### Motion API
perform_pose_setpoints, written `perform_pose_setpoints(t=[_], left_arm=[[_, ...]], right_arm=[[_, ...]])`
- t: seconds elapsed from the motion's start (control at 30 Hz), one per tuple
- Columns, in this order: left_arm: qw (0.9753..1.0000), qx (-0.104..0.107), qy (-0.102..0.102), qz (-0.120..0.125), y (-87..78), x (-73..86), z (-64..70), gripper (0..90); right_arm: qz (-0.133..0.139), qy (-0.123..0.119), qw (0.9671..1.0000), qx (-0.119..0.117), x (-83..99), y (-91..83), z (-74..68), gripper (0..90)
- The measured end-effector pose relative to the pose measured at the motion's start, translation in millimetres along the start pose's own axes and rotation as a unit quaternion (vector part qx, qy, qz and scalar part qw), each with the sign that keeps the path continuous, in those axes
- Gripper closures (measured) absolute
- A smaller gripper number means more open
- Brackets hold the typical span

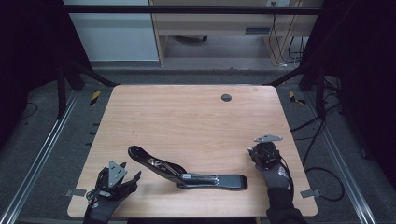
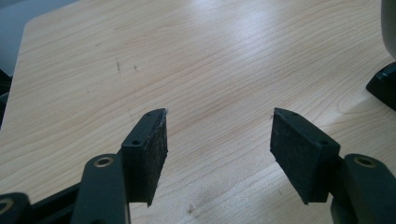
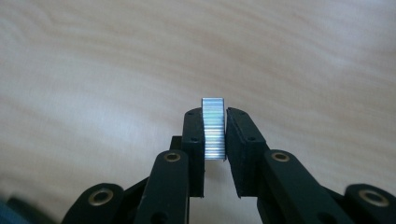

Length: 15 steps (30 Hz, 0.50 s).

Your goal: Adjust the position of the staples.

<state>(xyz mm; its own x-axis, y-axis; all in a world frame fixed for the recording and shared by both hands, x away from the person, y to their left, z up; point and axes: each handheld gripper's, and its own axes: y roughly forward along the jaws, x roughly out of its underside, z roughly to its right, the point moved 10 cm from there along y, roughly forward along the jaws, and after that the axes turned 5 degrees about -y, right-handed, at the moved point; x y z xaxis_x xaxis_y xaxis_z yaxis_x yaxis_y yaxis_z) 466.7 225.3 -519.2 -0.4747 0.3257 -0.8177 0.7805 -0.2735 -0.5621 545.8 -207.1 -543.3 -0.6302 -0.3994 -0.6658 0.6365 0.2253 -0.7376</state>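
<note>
Right gripper view: right gripper is pinching a strip of staples upright between its jaws, hovering near the desk's right edge. Open stapler is lying by the front edge, between grippers. Left gripper is hanging spread, holding nothing.

one stapler, one staple strip
</note>
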Motion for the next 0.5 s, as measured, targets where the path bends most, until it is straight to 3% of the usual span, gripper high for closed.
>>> perform_pose_setpoints(t=[0.07,0.2,0.3,0.5], left_arm=[[1.0000,0.000,0.001,-0.001,0.3,0.2,0.3,36.0],[1.0000,-0.001,0.002,-0.001,0.1,0.3,-0.1,36.0],[1.0000,-0.001,0.002,-0.001,-0.2,0.5,0.1,36.0],[1.0000,-0.001,0.002,-0.002,-0.3,0.9,0.2,36.0]], right_arm=[[0.007,-0.018,0.9998,-0.011,8.8,-7.5,-1.1,78.1],[0.003,-0.025,0.9994,-0.025,26.8,-19.9,-4.5,78.1],[0.003,-0.012,0.9991,-0.041,35.2,-29.6,-8.2,78.1],[-0.007,-0.026,0.9982,-0.053,52.8,-38.8,-14.1,78.0]])
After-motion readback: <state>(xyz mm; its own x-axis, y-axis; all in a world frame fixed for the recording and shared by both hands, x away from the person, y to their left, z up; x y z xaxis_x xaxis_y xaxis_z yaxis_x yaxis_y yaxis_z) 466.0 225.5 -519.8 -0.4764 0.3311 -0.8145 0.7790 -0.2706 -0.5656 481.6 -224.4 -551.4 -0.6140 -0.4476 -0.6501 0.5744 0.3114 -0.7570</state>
